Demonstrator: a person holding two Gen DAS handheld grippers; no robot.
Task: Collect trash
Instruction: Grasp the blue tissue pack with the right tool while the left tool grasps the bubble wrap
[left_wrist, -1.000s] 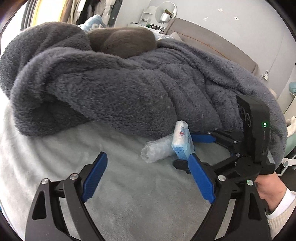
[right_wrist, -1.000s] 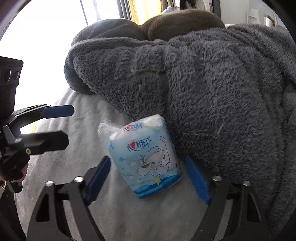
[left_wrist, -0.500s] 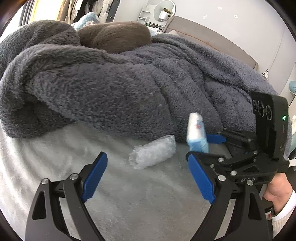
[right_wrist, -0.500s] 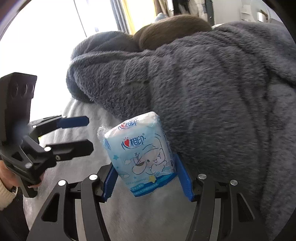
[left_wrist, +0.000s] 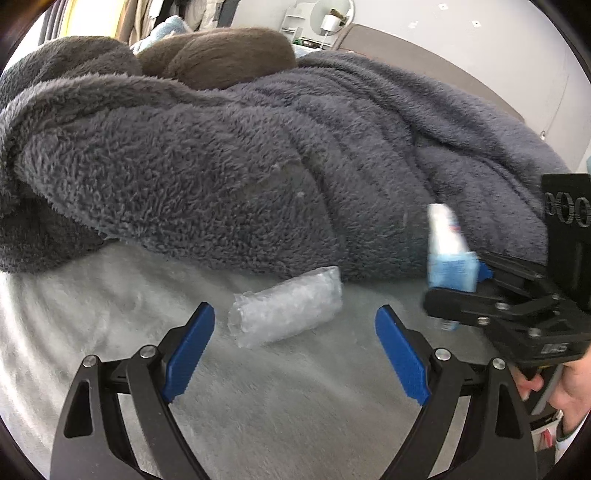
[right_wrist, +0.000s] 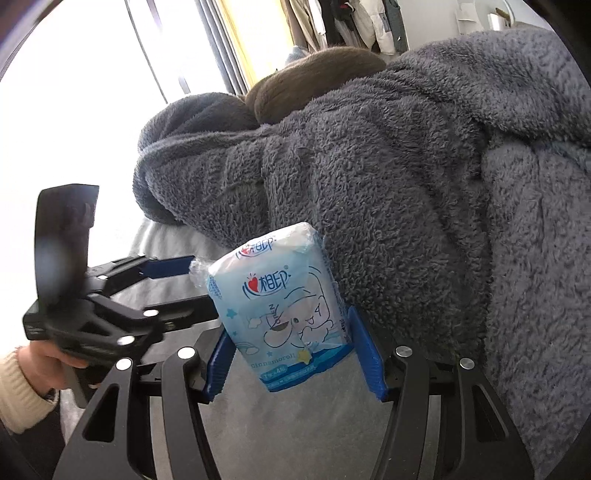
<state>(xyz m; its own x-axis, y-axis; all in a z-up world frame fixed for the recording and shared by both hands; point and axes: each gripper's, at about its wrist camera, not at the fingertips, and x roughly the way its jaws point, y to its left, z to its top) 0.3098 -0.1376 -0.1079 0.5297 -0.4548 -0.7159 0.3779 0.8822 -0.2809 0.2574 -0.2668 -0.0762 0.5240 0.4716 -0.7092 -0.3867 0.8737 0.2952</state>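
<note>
Tissue packet (right_wrist: 291, 317): pale blue, cartoon print, clamped upright between the blue pads of the right tongs (right_wrist: 291, 354), lifted clear of the bed (left_wrist: 258, 406); its lower edge is partly hidden behind the tongs in the left view. Clear crumpled plastic wrapper (left_wrist: 286, 306): lying on the pale bed cover, just ahead of the left tongs (left_wrist: 295, 354), whose jaws stand wide apart, untouched. Grey fleece blanket (left_wrist: 258, 166): heaped behind, edges cut off. Brown cushion (left_wrist: 221, 51): half buried.
</note>
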